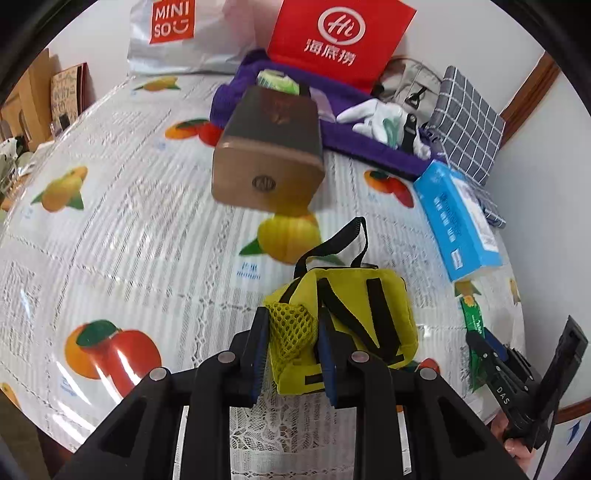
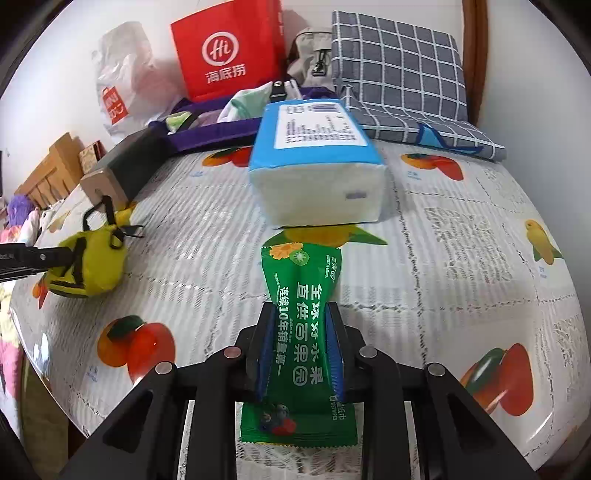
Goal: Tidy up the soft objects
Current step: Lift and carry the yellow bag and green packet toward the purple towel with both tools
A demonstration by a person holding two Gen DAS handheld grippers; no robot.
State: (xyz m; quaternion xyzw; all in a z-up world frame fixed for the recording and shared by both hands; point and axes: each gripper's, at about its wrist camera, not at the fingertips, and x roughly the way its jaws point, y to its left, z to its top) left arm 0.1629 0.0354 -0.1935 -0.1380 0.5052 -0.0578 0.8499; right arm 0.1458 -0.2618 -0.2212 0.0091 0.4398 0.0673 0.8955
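My left gripper (image 1: 293, 325) is shut on the mesh side pocket of a small yellow backpack (image 1: 354, 317) with black straps, which rests on the fruit-print tablecloth (image 1: 129, 236). The backpack also shows at the left of the right wrist view (image 2: 92, 262). My right gripper (image 2: 301, 314) is shut on a green wet-wipes packet (image 2: 303, 325), squeezing its middle; the packet also shows in the left wrist view (image 1: 471, 321). A purple fabric tray (image 1: 369, 147) at the back holds white gloves (image 1: 376, 118).
A brown wooden box (image 1: 269, 155) lies mid-table. A blue tissue pack (image 2: 317, 162) lies just ahead of the wipes. A grey checked cushion (image 2: 399, 70), a red paper bag (image 2: 229, 51), a Miniso bag (image 1: 177, 33) and a beige bag (image 1: 410, 81) stand along the back wall.
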